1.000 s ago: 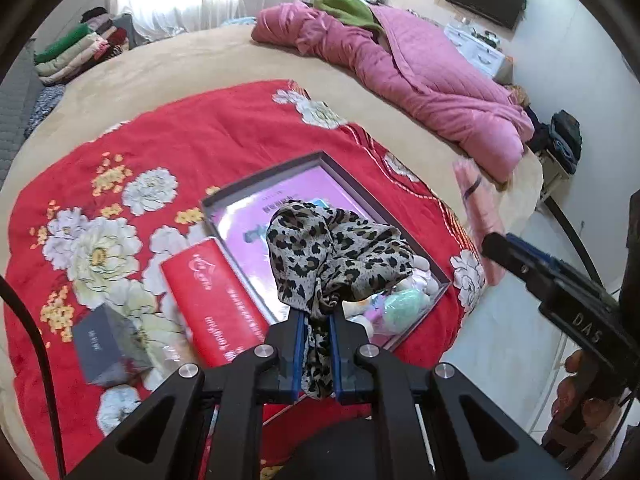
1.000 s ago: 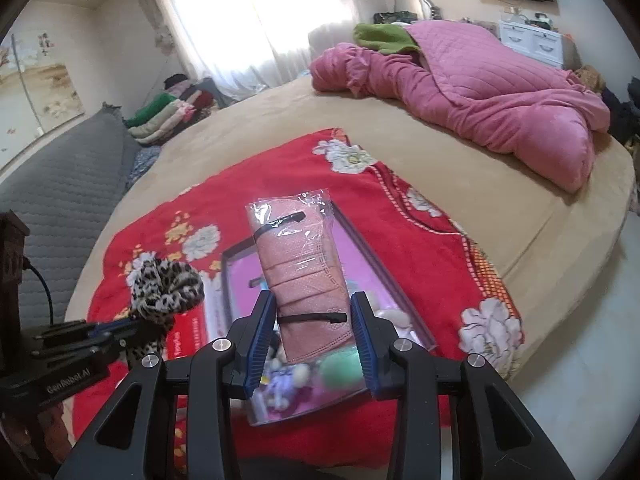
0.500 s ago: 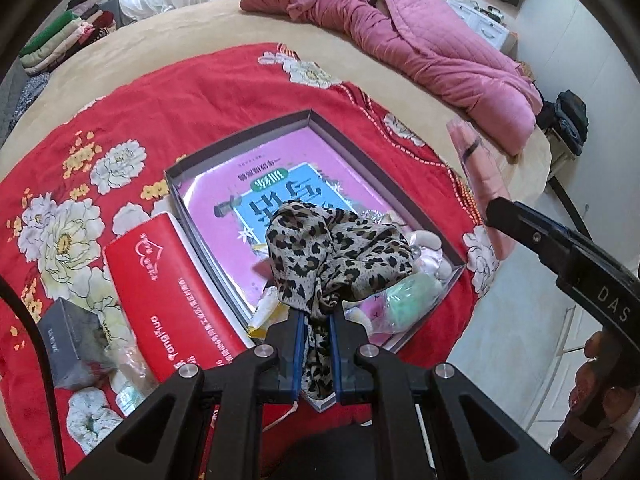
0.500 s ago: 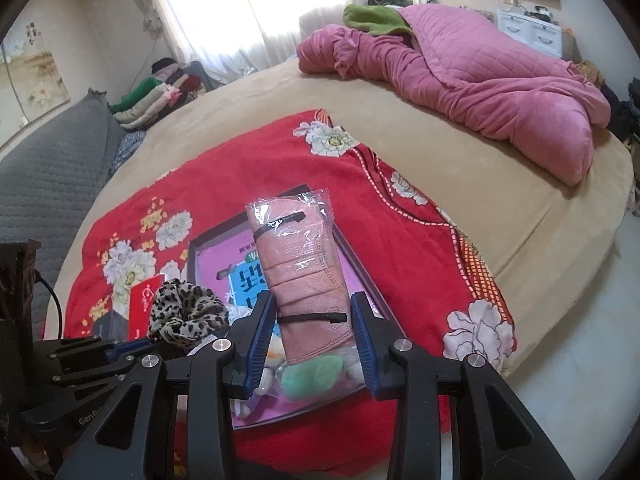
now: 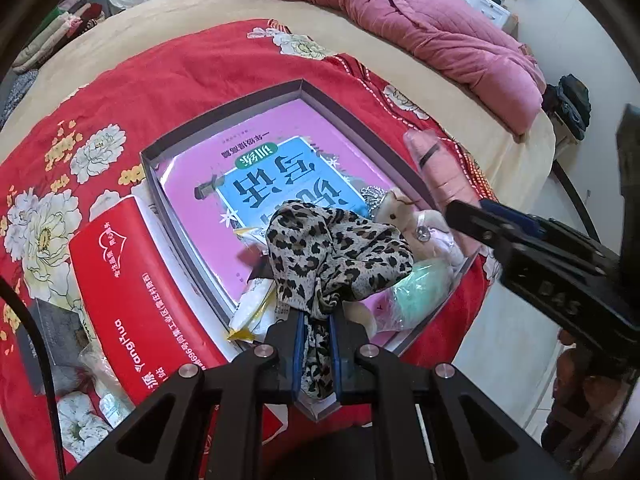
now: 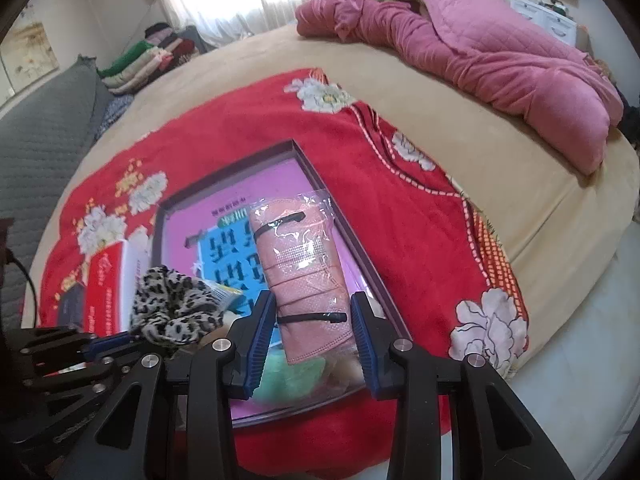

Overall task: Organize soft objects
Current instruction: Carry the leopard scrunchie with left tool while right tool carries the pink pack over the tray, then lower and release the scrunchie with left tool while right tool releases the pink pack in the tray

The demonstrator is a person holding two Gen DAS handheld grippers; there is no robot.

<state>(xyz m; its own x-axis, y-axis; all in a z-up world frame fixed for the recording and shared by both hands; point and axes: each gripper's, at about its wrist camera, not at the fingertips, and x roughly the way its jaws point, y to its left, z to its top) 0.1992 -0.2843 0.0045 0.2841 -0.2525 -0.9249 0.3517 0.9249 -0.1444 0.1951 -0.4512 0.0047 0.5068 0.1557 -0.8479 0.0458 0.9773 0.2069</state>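
Observation:
A leopard-print scrunchie (image 5: 336, 248) hangs bunched from my left gripper (image 5: 316, 320), which is shut on its lower fold. It hovers over the near end of a shallow dark box (image 5: 224, 120) that holds a pink book, a small plush toy (image 5: 404, 216) and a mint-green soft item (image 5: 420, 292). My right gripper (image 6: 314, 316) is shut on a pink face mask in a clear bag (image 6: 300, 264), upright above the same end of the box (image 6: 224, 172). The left gripper (image 6: 108, 344) and scrunchie (image 6: 176, 308) show at lower left in the right wrist view.
The box lies on a red floral blanket (image 5: 200, 64) spread over a tan bed. A red tissue pack (image 5: 132, 280) and a dark small box (image 5: 52, 332) lie left of it. A pink quilt (image 5: 420, 28) is heaped at the far side. The floor lies to the right.
Both grippers have sunk toward the box, which now looks larger and closer. The scrunchie and the mask pack stay gripped as before.

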